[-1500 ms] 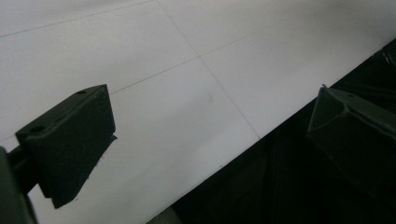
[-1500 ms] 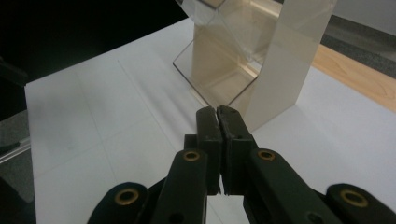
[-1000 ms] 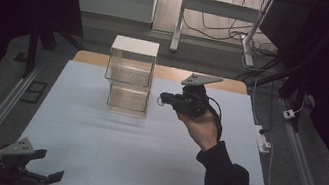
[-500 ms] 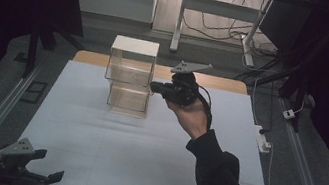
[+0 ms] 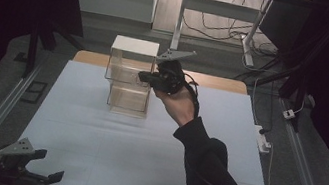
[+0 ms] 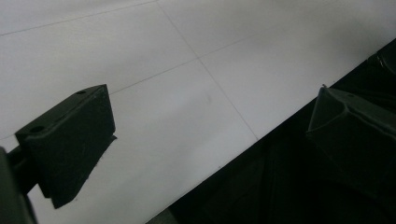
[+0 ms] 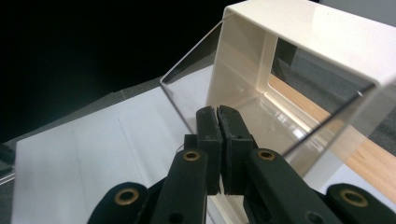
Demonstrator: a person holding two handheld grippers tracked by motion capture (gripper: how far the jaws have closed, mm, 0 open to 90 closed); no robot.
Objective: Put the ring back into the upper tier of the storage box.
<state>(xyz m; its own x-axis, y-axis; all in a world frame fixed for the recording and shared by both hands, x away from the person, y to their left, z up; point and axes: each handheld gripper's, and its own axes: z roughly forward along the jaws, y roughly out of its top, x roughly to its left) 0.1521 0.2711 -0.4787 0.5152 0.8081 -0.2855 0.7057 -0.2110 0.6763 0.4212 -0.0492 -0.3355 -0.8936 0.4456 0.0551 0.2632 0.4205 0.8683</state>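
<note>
Reaching across the table, the right gripper [image 5: 147, 77] is held up at the side of a clear box stack [image 5: 129, 74], level with the upper of its two boxes. In the right gripper view its black jaws are pressed together at the tips, right at the edge of a clear panel on the cream-framed upper box [image 7: 299, 60]; whether that thin edge is pinched between them cannot be told. The stack stands on the white table sheet [image 5: 95, 131] towards the far side, in front of a strip of bare wood [image 5: 220, 83]. A dark sleeve [image 5: 210, 171] runs up from the bottom edge to the hand [image 5: 178, 102] on the gripper. The left gripper [image 5: 44, 177] sits low at the near left corner of the sheet, well apart from the stack. Its jaws stand wide apart with nothing between them, over the sheet's near edge.
</note>
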